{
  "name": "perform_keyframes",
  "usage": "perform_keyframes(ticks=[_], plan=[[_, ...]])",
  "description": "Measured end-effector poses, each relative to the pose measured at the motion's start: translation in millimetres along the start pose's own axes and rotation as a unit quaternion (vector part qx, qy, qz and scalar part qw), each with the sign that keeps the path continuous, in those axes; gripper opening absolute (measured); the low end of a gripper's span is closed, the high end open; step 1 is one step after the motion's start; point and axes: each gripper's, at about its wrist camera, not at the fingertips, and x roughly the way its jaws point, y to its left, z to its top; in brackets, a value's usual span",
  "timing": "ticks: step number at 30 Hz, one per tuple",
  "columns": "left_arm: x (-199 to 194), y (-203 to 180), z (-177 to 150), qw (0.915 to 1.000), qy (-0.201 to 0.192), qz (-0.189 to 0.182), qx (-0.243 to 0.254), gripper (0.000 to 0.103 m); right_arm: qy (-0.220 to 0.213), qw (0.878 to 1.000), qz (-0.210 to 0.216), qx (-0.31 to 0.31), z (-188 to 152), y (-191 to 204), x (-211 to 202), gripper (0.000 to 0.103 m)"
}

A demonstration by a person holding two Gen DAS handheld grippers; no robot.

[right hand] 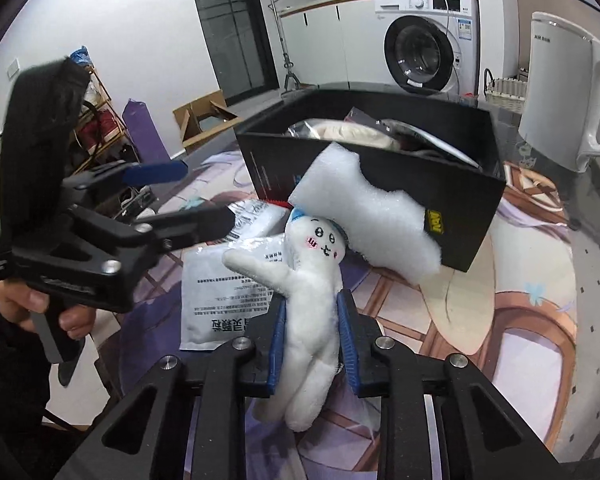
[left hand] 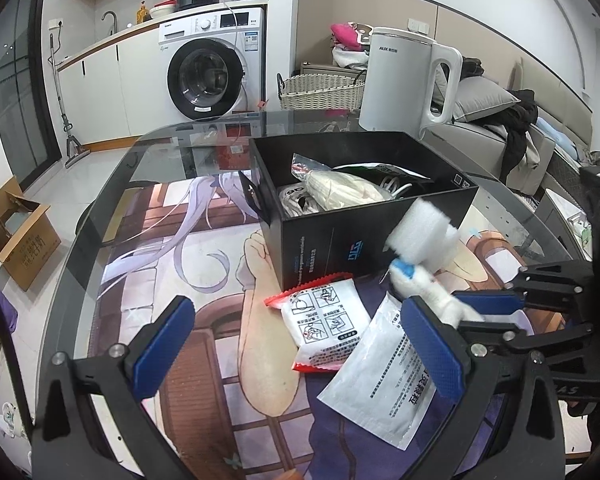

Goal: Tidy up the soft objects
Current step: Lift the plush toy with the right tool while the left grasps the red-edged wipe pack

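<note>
Right hand-held gripper (right hand: 311, 344) around white plush doll (right hand: 314, 280)

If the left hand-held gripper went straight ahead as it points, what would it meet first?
Probably the red-edged packet lying on the table between the open left hand-held gripper and the black box; depth is uncertain.

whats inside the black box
The black box holds a cream cloth bundle in a clear bag, a white cord and a dark packet. Anything beneath them is covered.

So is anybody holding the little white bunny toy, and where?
Yes. The right gripper is shut on the small white plush toy, its fingers squeezing the body below the arms. The left gripper is open, holding nothing.
</note>
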Motion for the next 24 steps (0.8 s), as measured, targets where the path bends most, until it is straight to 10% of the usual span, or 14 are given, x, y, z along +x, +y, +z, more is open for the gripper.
perform_keyframes(ticks=[24], plan=[[35,-19,-14,0.9962,0.082,-0.024,0.013,0.103,-0.057,0.998,0.023,0.001,9,1,-44,0.025]])
